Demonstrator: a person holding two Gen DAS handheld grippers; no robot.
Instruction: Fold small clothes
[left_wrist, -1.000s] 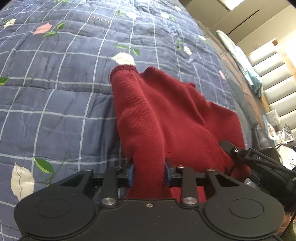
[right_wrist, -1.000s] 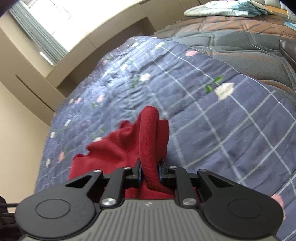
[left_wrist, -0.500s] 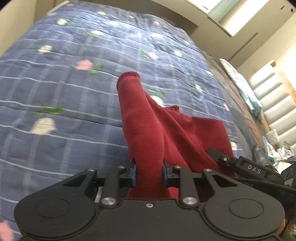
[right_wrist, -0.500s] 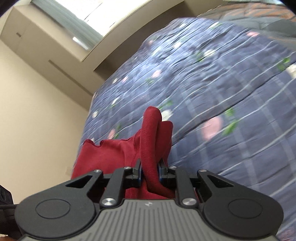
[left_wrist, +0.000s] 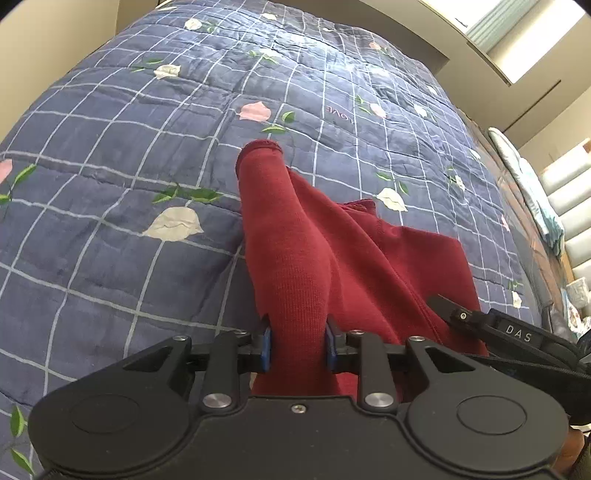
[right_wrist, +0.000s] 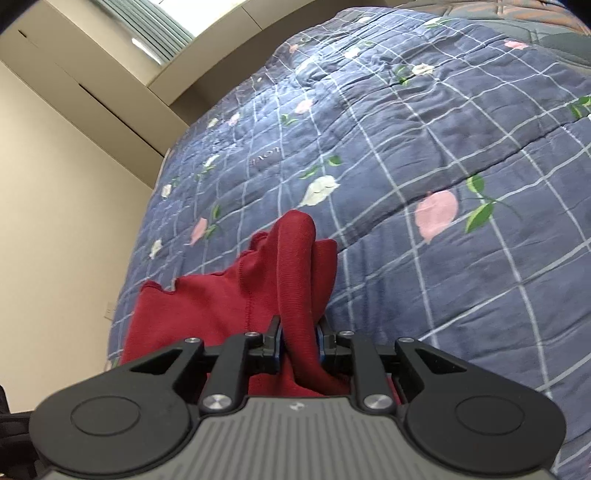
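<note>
A small dark red knit sweater (left_wrist: 369, 266) hangs between both grippers above a blue checked quilt (left_wrist: 129, 147) with flowers. My left gripper (left_wrist: 298, 349) is shut on a bunched red sleeve whose cuff (left_wrist: 260, 149) points away from me. My right gripper (right_wrist: 299, 345) is shut on another bunched part of the sweater (right_wrist: 207, 314); it also shows at the right of the left wrist view (left_wrist: 491, 325). The sweater's body drapes between the two grips.
The quilt (right_wrist: 443, 129) covers a bed that fills both views. A beige wall (right_wrist: 55, 166) and a window ledge lie beyond the bed. A brown quilted cover and a light folded cloth (left_wrist: 532, 192) lie at the far right.
Both grippers have lifted and swung with the sweater still held. The views now tilt further over the quilt, and the sleeve stands longer ahead of the left gripper.
</note>
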